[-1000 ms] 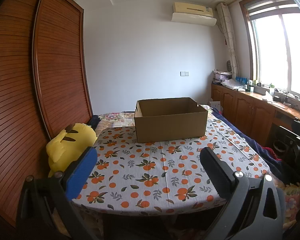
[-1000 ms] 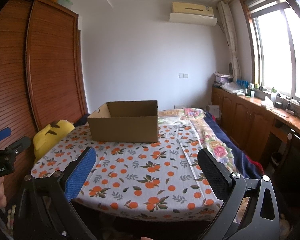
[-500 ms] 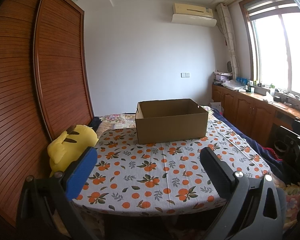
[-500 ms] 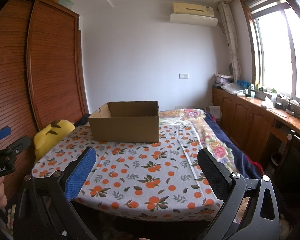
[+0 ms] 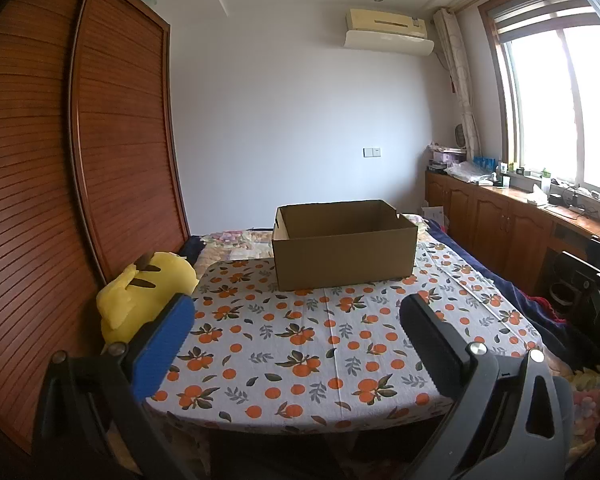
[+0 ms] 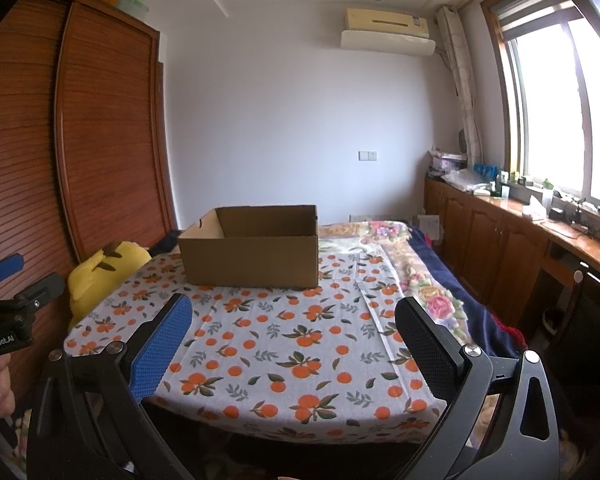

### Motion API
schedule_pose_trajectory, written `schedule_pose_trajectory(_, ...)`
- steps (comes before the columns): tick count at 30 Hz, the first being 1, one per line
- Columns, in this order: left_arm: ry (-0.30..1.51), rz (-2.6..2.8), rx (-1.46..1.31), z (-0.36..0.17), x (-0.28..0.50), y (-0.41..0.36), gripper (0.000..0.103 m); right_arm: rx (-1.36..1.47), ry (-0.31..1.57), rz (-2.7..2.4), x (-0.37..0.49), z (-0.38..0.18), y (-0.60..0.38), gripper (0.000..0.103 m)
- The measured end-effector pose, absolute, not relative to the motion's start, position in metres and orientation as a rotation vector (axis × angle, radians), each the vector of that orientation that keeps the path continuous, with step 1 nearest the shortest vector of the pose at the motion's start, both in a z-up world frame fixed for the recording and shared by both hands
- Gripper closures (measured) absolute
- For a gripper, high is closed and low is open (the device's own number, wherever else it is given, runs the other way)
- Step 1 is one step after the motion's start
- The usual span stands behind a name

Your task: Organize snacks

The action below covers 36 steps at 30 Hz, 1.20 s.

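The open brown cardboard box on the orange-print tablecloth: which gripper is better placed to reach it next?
Left, probably. The open brown cardboard box lies straight ahead of the open left gripper, but off to the left of the open right gripper. Neither holds anything, and no snacks show.

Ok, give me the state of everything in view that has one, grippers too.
cardboard box: open-topped, upright on the tablecloth; no contents visible from this angle
left gripper: open, holding nothing
right gripper: open, holding nothing
yellow plush toy: lying beside the table's left edge
wardrobe doors: closed
orange-print tablecloth: spread flat, no snacks on it
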<state>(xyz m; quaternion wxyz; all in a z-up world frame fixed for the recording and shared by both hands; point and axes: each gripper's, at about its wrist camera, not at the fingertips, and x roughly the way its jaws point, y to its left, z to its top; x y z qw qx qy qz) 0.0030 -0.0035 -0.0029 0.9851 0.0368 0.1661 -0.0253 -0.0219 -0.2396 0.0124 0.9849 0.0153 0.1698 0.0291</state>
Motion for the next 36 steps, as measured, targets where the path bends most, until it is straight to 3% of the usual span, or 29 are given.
schedule_pose_trajectory(36,0.331,-0.05,0.075,-0.0042,0.0016,-0.0049,0.0,0.03,0.339,0.057,-0.0223,0.0103,-0.2383,0.0)
